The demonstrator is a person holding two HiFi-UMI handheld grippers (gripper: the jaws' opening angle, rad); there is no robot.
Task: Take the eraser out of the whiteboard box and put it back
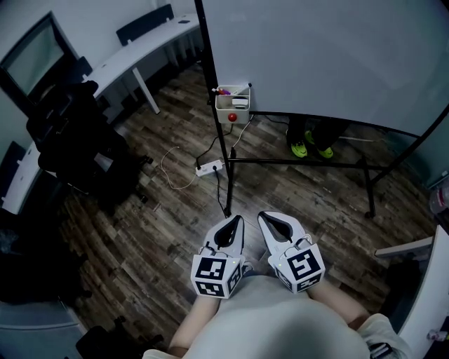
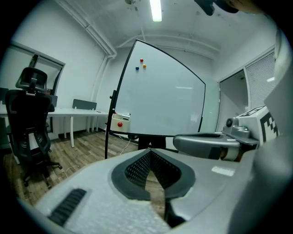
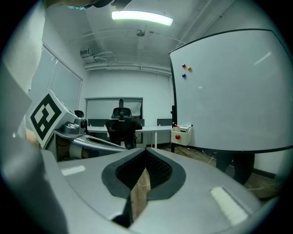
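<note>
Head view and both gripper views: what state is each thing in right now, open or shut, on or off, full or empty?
Left hand-held gripper: shut, empty.
Right hand-held gripper: shut, empty.
Whiteboard box: hanging on the board's frame, items inside.
Whiteboard: upright, blank.
Ceiling light: on.
Office chair: upright, nobody in it.
Power strip: lying on the floor, cable attached.

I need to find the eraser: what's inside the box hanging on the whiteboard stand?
In the box, a pale block, probably the eraser, lies on top, with marker tips beside it. Anything lower is hidden by the walls.
</note>
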